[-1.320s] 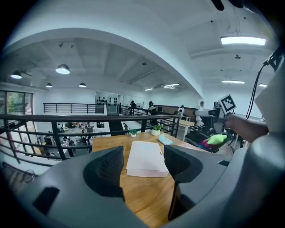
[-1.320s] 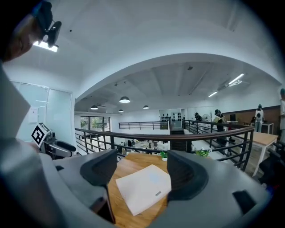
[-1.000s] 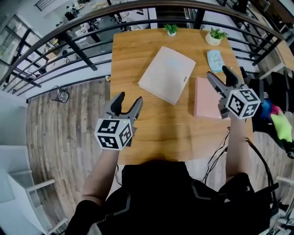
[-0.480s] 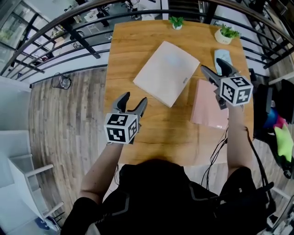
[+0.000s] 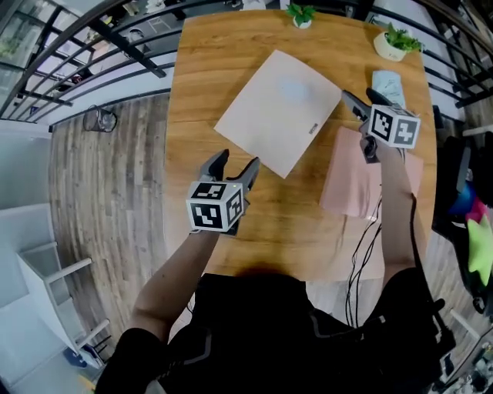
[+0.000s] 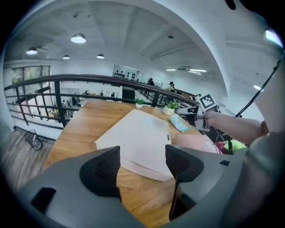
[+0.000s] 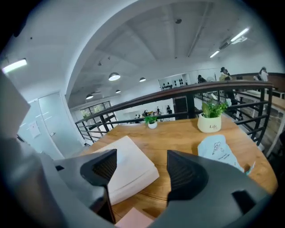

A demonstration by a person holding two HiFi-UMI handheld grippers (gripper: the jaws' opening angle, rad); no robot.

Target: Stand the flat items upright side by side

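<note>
The flat white rectangular box [image 5: 277,111] lies mid wooden table [image 5: 202,69], with the flat pink rectangular item [image 5: 345,185] at its four o'clock. The left tool [image 5: 237,160], jaws just opening wider, and the right tool [image 5: 360,98] both gape, empty. Both items look stiff and light; pinch a long edge.

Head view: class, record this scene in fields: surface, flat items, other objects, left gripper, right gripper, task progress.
surface: wooden table
flat items: white flat box and pink flat item, both lying flat, neither upright
other objects: light blue packet, small plant, larger plant at the far edge
left gripper: fingers apart, empty, near the white flat box
right gripper: fingers apart, empty, near the pink flat item and light blue packet
task progress: not yet begun
</note>
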